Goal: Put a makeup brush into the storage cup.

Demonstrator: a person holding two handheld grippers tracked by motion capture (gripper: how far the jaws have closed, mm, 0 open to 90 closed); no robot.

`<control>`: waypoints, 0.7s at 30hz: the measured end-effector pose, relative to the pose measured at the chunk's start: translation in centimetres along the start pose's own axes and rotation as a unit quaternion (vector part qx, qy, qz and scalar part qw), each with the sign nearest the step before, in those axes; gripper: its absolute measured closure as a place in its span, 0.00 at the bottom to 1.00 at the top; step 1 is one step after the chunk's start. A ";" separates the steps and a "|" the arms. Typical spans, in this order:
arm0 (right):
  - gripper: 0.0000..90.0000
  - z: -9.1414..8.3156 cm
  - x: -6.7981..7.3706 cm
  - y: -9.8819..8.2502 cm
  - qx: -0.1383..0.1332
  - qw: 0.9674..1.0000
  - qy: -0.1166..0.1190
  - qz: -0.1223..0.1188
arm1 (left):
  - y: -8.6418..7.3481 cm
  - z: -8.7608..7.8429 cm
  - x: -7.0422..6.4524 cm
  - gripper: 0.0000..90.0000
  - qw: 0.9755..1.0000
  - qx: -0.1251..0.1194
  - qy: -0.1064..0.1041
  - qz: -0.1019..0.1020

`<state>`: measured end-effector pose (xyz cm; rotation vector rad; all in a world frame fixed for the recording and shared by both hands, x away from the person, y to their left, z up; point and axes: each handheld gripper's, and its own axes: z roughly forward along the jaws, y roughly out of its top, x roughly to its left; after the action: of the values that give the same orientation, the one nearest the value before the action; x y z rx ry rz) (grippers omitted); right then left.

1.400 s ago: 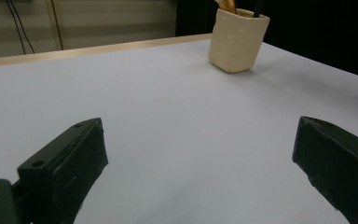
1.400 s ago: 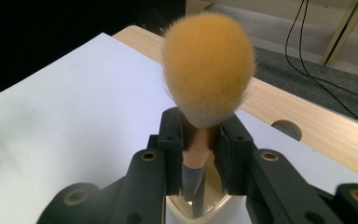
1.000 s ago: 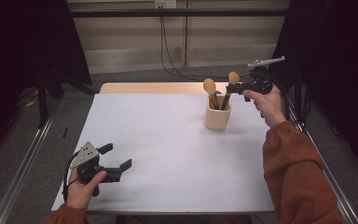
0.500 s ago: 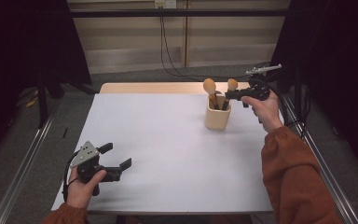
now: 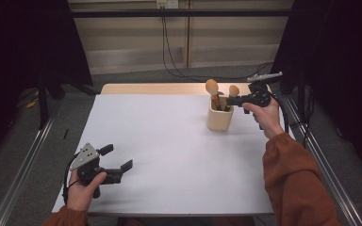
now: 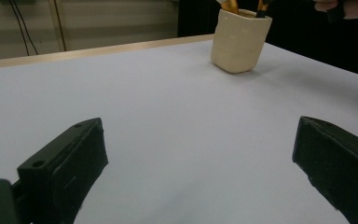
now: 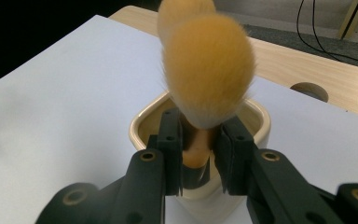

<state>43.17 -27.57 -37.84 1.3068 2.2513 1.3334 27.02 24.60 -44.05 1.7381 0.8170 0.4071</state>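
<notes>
Right gripper view: right gripper (image 7: 198,151) clamps a fluffy yellow-orange brush (image 7: 209,70) over the cream cup (image 7: 142,127).

Tongs (image 7: 199,156) clamping brush (image 7: 207,70) handle (fluffy head up), over cream cup (image 7: 256,122)

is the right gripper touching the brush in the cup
Touching. In the right gripper view the right gripper has both jaws pressed on the brush just below its bristles, over the cup.
</notes>
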 end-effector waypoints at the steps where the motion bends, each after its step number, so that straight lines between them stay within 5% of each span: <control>1: 0.81 0.0 0.0 -0.1 0.000 1.000 0.000 0.000 | 0.0 0.0 0.0 0.03 1.000 0.000 0.000 0.000; 7: 0.71 -0.1 -0.3 -0.6 -0.008 1.000 -0.003 0.006 | 0.0 0.0 0.0 0.03 1.000 0.001 0.000 0.000; 14: 0.36 -0.4 -0.1 -1.3 -0.026 0.999 -0.030 0.005 | -0.1 -0.1 0.0 0.03 1.000 0.000 0.000 0.000; 21: 0.06 -0.8 0.4 -2.1 -0.048 0.998 -0.032 0.005 | -0.1 -0.3 0.0 0.03 1.000 -0.002 0.003 -0.003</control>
<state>41.26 -28.11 -38.91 1.3111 2.1144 1.3644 26.85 24.84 -44.03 1.7304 0.8241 0.4099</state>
